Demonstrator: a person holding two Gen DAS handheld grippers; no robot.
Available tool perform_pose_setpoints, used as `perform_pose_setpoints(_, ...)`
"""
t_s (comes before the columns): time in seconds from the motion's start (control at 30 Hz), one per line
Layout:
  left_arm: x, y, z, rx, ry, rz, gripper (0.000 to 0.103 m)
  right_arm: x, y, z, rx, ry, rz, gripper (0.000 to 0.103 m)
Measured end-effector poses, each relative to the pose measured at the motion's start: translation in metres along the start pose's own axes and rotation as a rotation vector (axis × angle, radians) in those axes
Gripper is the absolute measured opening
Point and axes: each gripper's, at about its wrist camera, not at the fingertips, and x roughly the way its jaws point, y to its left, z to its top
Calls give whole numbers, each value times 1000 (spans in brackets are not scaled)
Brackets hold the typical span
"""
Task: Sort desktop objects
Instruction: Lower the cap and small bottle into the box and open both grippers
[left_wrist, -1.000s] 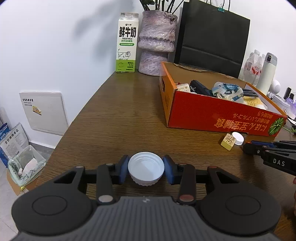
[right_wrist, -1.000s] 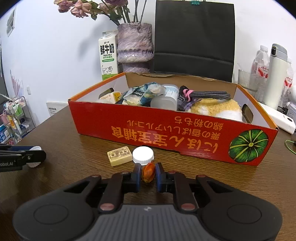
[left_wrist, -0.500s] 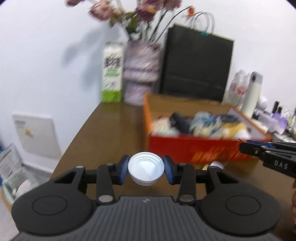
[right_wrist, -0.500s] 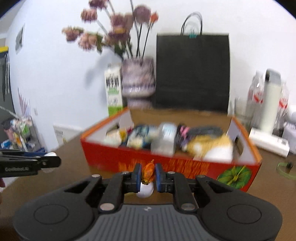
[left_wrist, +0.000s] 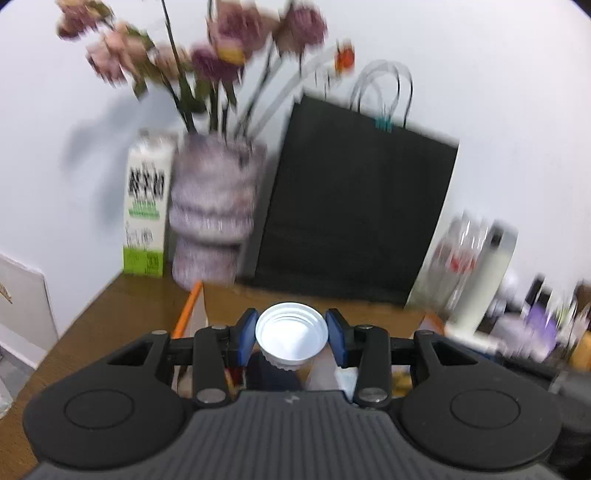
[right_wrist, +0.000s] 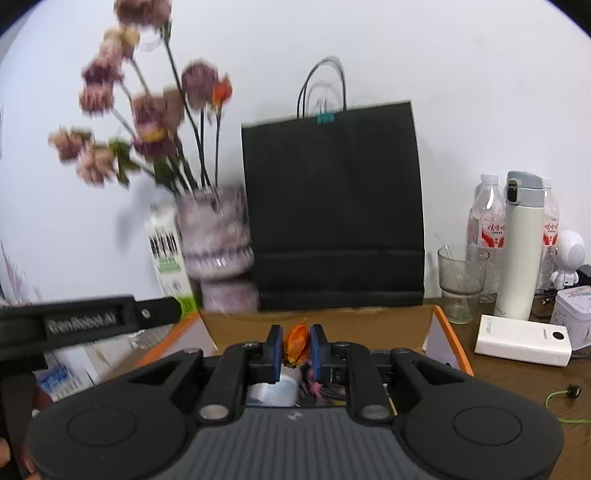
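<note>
Left wrist view put the left gripper (left_wrist: 291, 334) nearest, its blue pads pressed against either side of a ribbed white plastic cap (left_wrist: 291, 339), open side facing the lens, held above the orange-rimmed cardboard box (left_wrist: 192, 306). Most of the box's contents sat hidden under the gripper body, and the rest was smeared by motion blur. Right wrist view showed the right gripper (right_wrist: 297, 350) closed narrowly on a crinkled orange wrapped candy (right_wrist: 296, 343), also over the box, whose plain brown inner wall (right_wrist: 332, 325) showed beyond. The black bar of the left gripper cut across the left edge, its lettering hard to read. Farther back stood a blurred milk carton (right_wrist: 168, 258), a ridged purplish vase (right_wrist: 218, 251), a matte black paper bag (right_wrist: 332, 206) and a smooth white flask (right_wrist: 522, 247).
</note>
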Motion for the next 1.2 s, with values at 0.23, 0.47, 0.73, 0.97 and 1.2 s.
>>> perform_pose_setpoints(0.23,21,8,-15,-11,85,11,41,12,-8,-10,37,65,-21,14)
perform_pose_setpoints(0.47,19,15,-13,-57,73,77,103,19,-3,-13,9,141,-55,74)
perform_pose_setpoints(0.73,21,15,-10,-50,93,100,103,16,-6,-10,4,146,-93,103)
perform_pose_setpoints(0.97,18,13,-12,-24,98,111,103,17,-8,-9,11,159,-97,103)
perform_pose_setpoints(1.2,-13,19,-13,47,31,86,103,-3,-11,-8,2,149,-44,103)
